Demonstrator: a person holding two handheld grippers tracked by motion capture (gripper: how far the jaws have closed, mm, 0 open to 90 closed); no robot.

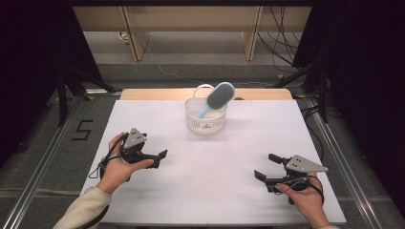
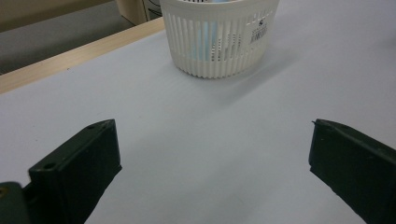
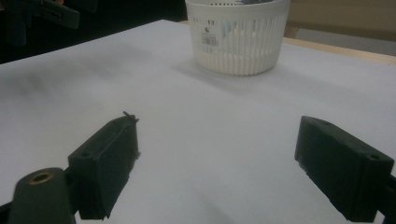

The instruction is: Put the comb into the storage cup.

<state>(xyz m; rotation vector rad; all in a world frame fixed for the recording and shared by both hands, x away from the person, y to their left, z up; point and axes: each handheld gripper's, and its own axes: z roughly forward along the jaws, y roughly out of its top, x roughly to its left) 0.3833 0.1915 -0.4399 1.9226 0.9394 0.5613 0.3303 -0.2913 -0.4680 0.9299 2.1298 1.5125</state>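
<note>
While both my tongs, left tongs point(image 1: 160, 160) and right tongs point(image 1: 265, 166), gape empty, I should approach the hairbrush point(image 1: 218, 98) squarely above its basket point(image 1: 205, 121).

Black two-jaw tongs point(image 1: 160, 155) point(image 1: 264, 167) with grey three-cornered top plates, trailing black cables, a cream sleeve point(image 1: 83, 208).

Bright, even overhead light (soft shadows), dark surroundings, slight blur.
</note>
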